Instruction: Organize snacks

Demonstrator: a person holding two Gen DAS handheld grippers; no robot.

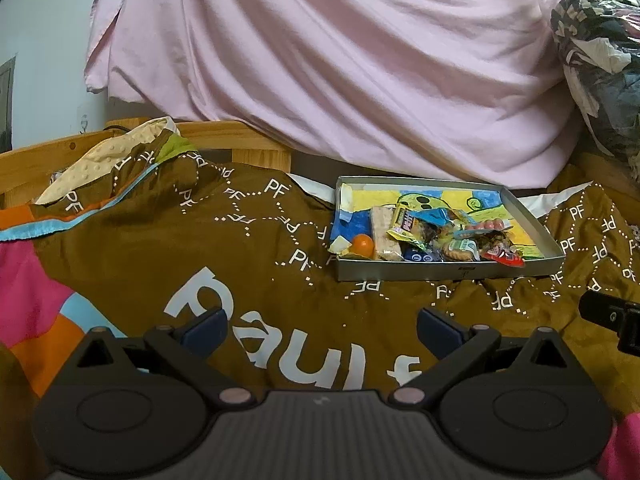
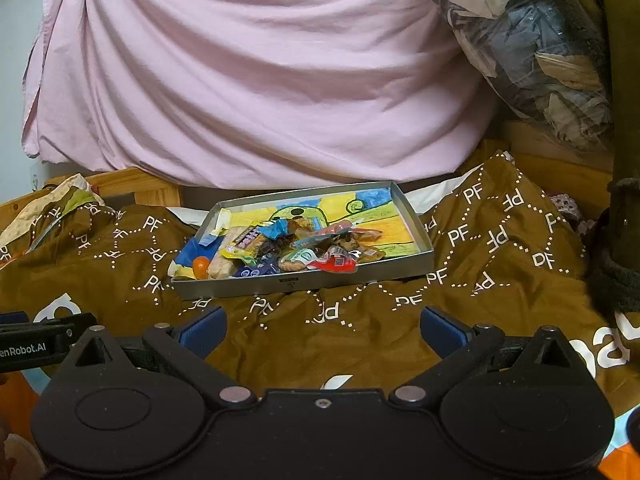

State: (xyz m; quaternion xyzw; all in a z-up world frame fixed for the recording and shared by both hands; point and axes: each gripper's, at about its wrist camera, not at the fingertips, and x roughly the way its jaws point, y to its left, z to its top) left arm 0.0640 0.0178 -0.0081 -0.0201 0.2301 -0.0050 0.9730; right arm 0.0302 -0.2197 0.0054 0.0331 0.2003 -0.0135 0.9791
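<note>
Right wrist: crinkly snack wrappers [image 2: 296, 250] fill rectangular metal tray [image 2: 304, 284].

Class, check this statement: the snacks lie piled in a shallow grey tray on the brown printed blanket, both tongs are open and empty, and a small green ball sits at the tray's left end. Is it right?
One detail is wrong: the small ball at the left end of the tray is orange, not green, as the left wrist view shows. The snacks do lie piled in the tray on the brown blanket, and the left tongs and right tongs are open and empty.
</note>
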